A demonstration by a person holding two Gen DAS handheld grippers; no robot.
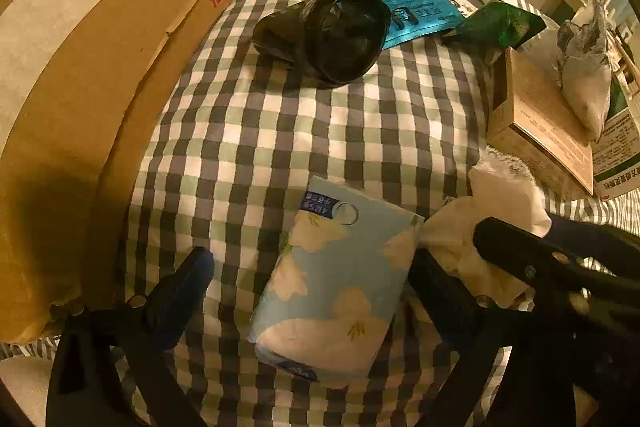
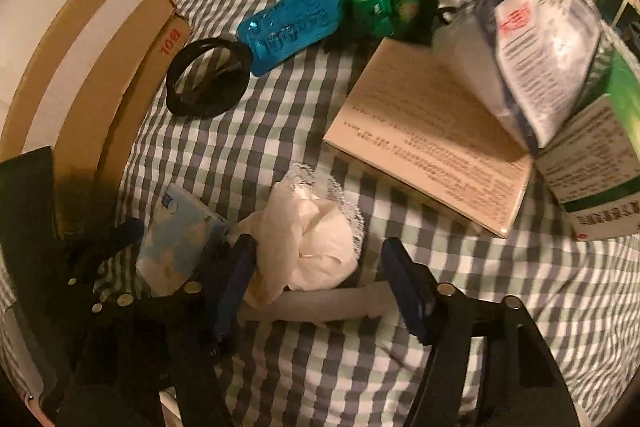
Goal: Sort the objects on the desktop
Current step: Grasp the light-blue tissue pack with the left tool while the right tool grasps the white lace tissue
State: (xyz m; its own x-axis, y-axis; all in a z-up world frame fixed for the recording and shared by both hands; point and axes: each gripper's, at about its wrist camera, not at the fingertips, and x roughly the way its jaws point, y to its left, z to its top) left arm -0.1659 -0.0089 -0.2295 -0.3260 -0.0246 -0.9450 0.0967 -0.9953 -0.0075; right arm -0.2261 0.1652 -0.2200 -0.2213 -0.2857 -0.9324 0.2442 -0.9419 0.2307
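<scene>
A light blue tissue pack (image 1: 336,283) lies on the checked tablecloth (image 1: 320,131) between the fingers of my open left gripper (image 1: 310,281); neither finger touches it. It also shows in the right wrist view (image 2: 176,243). A crumpled white tissue wad (image 2: 312,239) lies between the fingers of my open right gripper (image 2: 320,279), against the left finger; it also shows in the left wrist view (image 1: 500,215). The left gripper (image 2: 172,247) shows in the right wrist view, and the right gripper's finger (image 1: 532,259) shows in the left wrist view.
A black cup (image 1: 328,31) lies on its side at the back. Behind it are a blue packet (image 1: 412,7) and a green packet (image 1: 496,23). A tan box (image 2: 432,139), a white bag (image 2: 540,39) and a green-and-white box (image 2: 592,167) stand right. A cardboard box (image 1: 100,67) is left.
</scene>
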